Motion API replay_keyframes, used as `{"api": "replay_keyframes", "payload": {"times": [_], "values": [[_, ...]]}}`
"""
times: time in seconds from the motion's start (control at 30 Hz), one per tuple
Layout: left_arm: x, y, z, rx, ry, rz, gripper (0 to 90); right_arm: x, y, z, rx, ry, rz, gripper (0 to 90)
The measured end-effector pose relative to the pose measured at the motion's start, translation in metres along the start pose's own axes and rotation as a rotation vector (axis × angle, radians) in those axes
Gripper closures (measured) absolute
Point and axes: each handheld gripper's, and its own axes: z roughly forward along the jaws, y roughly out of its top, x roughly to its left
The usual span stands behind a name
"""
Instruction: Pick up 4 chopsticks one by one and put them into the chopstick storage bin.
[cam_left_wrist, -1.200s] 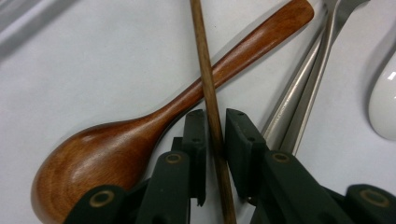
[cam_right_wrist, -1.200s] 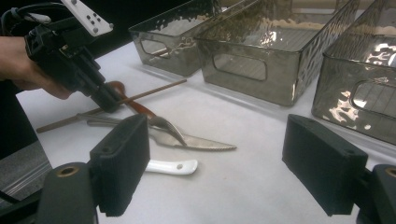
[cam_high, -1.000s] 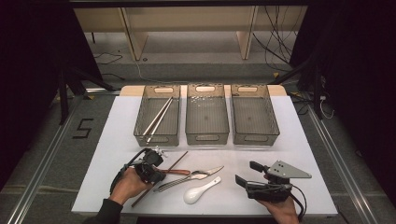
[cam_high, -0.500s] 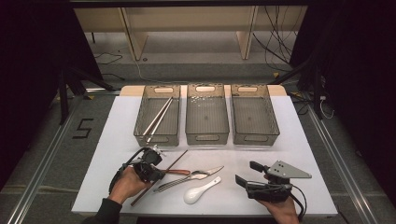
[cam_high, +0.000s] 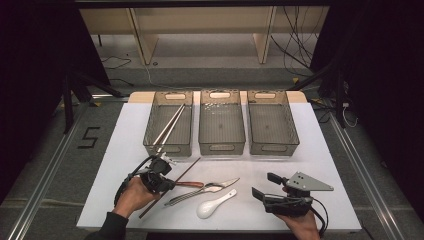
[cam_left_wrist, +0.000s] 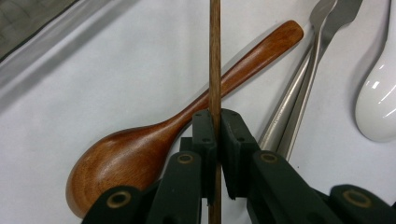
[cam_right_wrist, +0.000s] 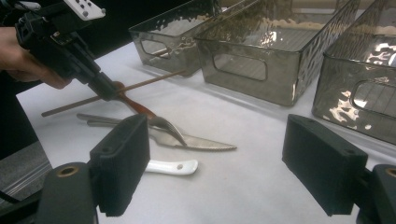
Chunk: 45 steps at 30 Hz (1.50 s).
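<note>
We've got the left gripper (cam_left_wrist: 214, 140) clamped on the chopstick (cam_left_wrist: 215, 56) beside the wooden spoon (cam_left_wrist: 154, 140); right gripper (cam_right_wrist: 233, 163) jaws apart. Next, prob. lift w/o tilting.

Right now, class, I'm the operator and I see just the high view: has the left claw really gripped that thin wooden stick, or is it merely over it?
Observer: In the left gripper view, the left claw is shut on the wooden chopstick, with a pad pressing each side.
Operator: Is anything else caught in that grip?
Observer: No. A wooden spoon crosses beneath the chopstick, but it lies outside the pads.
Operator: And the right claw?
Observer: The right gripper view shows the right claw wide open, with nothing between its pads.
</note>
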Motion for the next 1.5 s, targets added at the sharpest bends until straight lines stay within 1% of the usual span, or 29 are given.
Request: {"api": "replay_keyframes", "payload": {"times": [0.07,0.23,0.4,0.47,0.6,0.8,1.0,1.1,1.17,1.2,1.23,1.5], "values": [[0.000,0.001,-0.002,0.000,0.001,0.009,84.7,0.000,0.000,0.000,0.001,0.000,-0.001,23.8],[-0.002,0.002,-0.006,-0.016,-0.002,0.014,84.7,0.000,0.000,0.000,0.001,0.000,0.000,23.7],[-0.001,0.003,-0.008,-0.027,0.000,0.008,84.7,0.000,0.000,0.000,0.003,-0.001,-0.001,23.8],[-0.001,0.003,-0.011,-0.027,-0.001,0.015,84.7,0.000,0.000,0.000,0.003,-0.001,-0.001,23.7],[-0.002,0.005,-0.014,-0.048,-0.002,0.015,84.7,0.000,0.000,0.000,0.003,-0.001,-0.001,23.7],[-0.002,0.007,-0.019,-0.062,-0.001,0.022,84.7,0.000,0.000,0.000,0.003,-0.001,-0.001,23.7],[-0.002,0.009,-0.025,-0.089,0.001,0.020,84.7,0.000,0.000,0.000,0.003,-0.002,-0.001,23.8],[-0.002,0.011,-0.029,-0.100,0.007,0.024,84.7,0.000,0.000,0.000,0.003,-0.002,-0.002,23.8],[-0.001,0.012,-0.031,-0.108,0.005,0.018,84.7,0.000,0.000,0.000,0.003,-0.002,-0.001,23.7],[0.000,0.012,-0.032,-0.111,0.009,0.023,84.7,0.000,0.000,0.000,0.003,-0.002,-0.001,23.8],[0.000,0.012,-0.033,-0.116,0.010,0.017,84.7,0.000,0.000,0.000,0.002,-0.002,-0.001,23.7],[0.004,0.019,-0.043,-0.154,0.000,0.018,84.7,0.000,0.000,0.001,0.003,-0.003,0.001,23.7]]}}
